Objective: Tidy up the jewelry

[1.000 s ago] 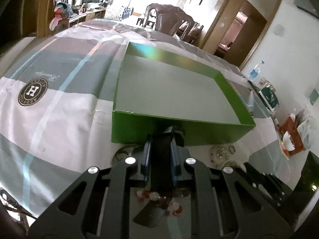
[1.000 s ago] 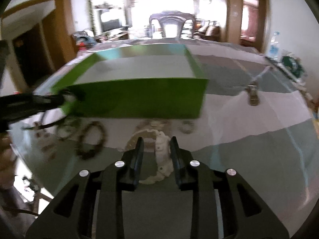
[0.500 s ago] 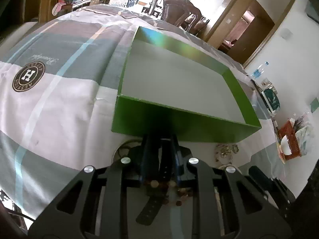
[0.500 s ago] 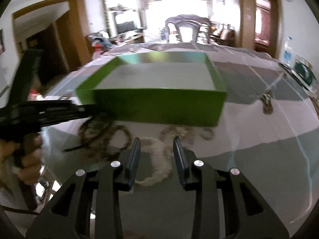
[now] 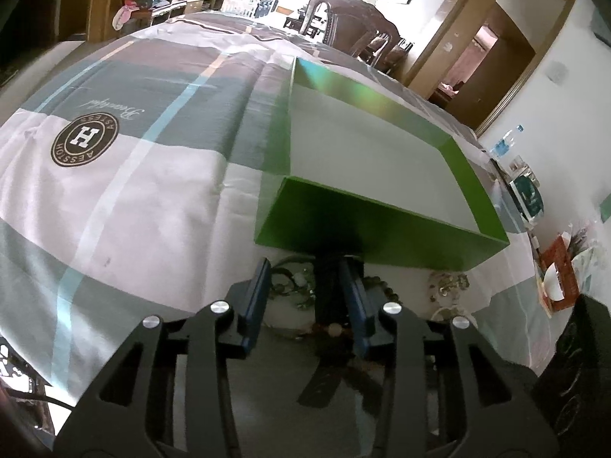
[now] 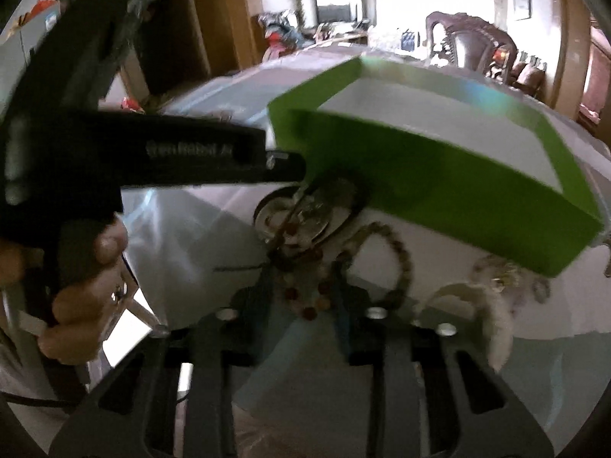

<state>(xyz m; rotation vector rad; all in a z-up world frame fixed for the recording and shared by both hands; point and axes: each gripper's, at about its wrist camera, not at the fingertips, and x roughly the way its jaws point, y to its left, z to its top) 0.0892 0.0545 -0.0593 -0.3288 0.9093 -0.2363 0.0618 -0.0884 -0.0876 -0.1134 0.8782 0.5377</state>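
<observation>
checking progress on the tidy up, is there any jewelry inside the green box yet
No, the green box shows only a bare pale floor in the left wrist view, while the jewelry lies on the cloth in front of it.

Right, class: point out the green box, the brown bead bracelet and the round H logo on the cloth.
green box [image 5: 382, 236]: left wrist view, on its near outer wall.
brown bead bracelet [image 6: 405, 252]: right wrist view, on the right-hand arc of its beads.
round H logo [image 5: 84, 139]: left wrist view, on the central letter.
</observation>
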